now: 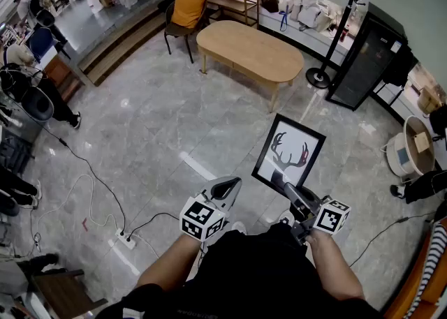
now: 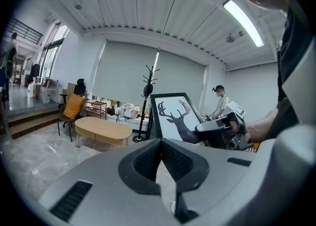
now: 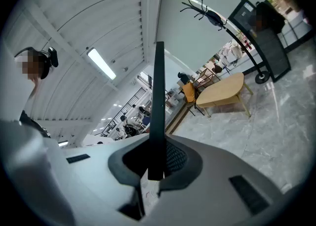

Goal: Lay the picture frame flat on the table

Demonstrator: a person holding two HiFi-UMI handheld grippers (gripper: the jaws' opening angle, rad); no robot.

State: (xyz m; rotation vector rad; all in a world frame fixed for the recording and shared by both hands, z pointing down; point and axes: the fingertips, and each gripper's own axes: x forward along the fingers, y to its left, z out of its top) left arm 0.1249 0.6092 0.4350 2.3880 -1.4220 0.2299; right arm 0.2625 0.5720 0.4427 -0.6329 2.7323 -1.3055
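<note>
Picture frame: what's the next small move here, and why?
Probably carry the picture frame forward toward the wooden table: the right gripper is shut on its lower edge, holding it in the air, and the table stands well ahead.

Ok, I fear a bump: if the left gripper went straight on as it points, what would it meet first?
Most likely the edge of the picture frame held in the right gripper; depth is unclear, so it might just pass beside it.
</note>
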